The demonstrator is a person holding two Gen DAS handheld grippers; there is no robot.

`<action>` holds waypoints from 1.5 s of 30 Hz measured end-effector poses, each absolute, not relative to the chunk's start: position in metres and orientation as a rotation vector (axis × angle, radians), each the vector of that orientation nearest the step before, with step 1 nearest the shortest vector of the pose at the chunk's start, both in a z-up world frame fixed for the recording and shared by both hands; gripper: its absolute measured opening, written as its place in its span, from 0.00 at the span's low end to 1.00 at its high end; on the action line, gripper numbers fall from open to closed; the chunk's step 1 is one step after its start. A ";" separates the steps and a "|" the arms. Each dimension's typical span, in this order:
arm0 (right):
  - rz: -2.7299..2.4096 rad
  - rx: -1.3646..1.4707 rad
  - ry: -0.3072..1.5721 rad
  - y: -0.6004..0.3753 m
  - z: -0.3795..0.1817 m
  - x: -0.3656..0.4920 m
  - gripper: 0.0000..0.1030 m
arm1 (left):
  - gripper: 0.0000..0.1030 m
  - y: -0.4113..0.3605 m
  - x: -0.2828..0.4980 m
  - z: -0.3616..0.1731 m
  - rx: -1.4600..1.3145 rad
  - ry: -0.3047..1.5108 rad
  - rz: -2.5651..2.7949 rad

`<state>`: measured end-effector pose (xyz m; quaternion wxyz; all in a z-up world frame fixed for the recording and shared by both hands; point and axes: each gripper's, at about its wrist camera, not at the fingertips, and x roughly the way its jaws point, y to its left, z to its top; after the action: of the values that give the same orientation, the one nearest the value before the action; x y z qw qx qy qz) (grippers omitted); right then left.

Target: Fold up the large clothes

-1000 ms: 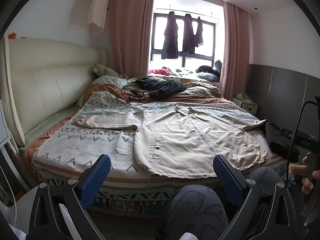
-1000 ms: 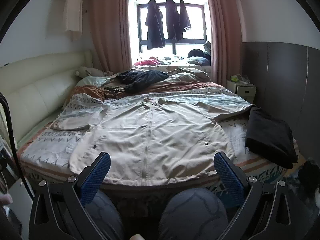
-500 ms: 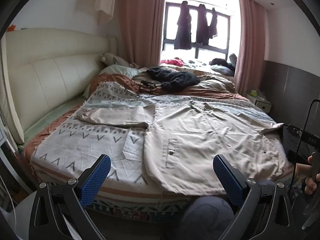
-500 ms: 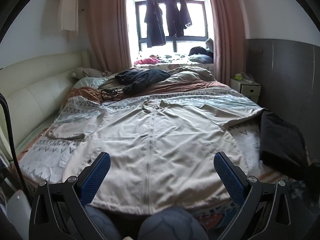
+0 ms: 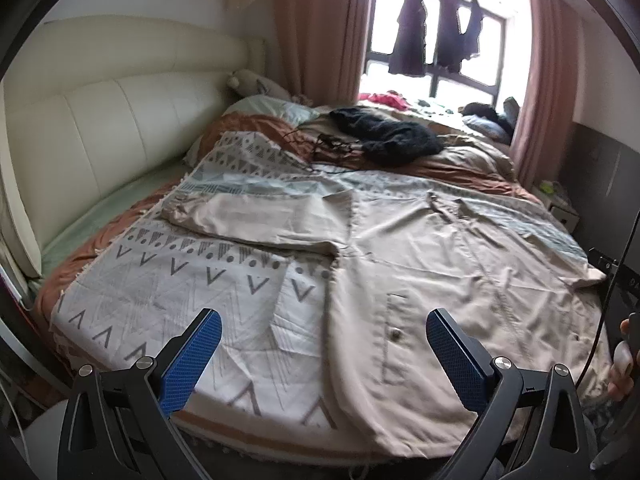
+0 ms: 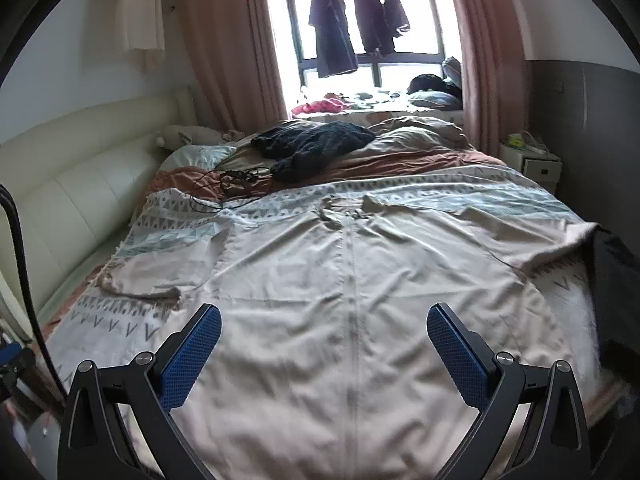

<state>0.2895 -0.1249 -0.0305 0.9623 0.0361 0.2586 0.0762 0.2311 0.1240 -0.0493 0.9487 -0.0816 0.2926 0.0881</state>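
Note:
A large beige zip-front jacket [image 6: 348, 280] lies spread flat, front up, on the patterned bedspread [image 5: 180, 288]. It also shows in the left wrist view [image 5: 440, 272], its left sleeve [image 5: 256, 220] stretched out toward the headboard. My left gripper [image 5: 324, 344] is open and empty, above the jacket's lower left hem. My right gripper [image 6: 324, 344] is open and empty, above the jacket's lower middle by the zip.
A cream padded headboard [image 5: 80, 128] runs along the left. A dark knit garment [image 6: 316, 144] and a tangle of cables [image 6: 236, 180] lie at the far end. A folded black garment [image 6: 616, 280] lies at the right edge. A white nightstand [image 6: 532, 164] stands by the right wall.
Both grippers have moved forward and over the bed. The jacket now fills more of each view and the person's knees have dropped out of sight. Both stay open.

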 end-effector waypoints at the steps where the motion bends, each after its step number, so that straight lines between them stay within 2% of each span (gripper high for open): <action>1: 0.159 0.075 0.528 -0.120 -0.033 0.300 1.00 | 0.99 0.127 0.237 -0.050 -0.170 0.600 0.183; 12: 0.233 0.128 0.578 -0.079 -0.058 0.388 1.00 | 0.93 0.184 0.309 -0.065 -0.209 0.665 0.250; 16: 0.258 0.115 0.588 -0.058 -0.070 0.415 0.99 | 0.83 0.208 0.334 -0.073 -0.236 0.698 0.273; 20: 0.289 0.090 0.590 -0.035 -0.083 0.438 0.97 | 0.81 0.237 0.359 -0.086 -0.263 0.722 0.308; 24: 0.312 0.033 0.612 -0.017 -0.101 0.457 0.96 | 0.75 0.271 0.388 -0.107 -0.292 0.767 0.351; 26: 0.319 0.007 0.633 -0.009 -0.110 0.468 0.92 | 0.73 0.288 0.401 -0.118 -0.311 0.788 0.359; 34: 0.282 -0.002 0.750 0.000 -0.139 0.513 0.79 | 0.53 0.348 0.454 -0.155 -0.408 0.847 0.372; 37: 0.285 0.006 0.793 0.000 -0.150 0.527 0.74 | 0.53 0.370 0.472 -0.168 -0.456 0.854 0.387; 41: 0.273 -0.011 0.872 0.002 -0.167 0.542 0.55 | 0.52 0.398 0.494 -0.188 -0.529 0.861 0.409; 45: 0.226 -0.019 0.904 -0.001 -0.177 0.551 0.52 | 0.49 0.421 0.514 -0.205 -0.557 0.867 0.429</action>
<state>0.5515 -0.0013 -0.1775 0.8933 -0.0093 0.4358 0.1091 0.5139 0.4207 -0.2048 0.8481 -0.2645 0.4115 0.2034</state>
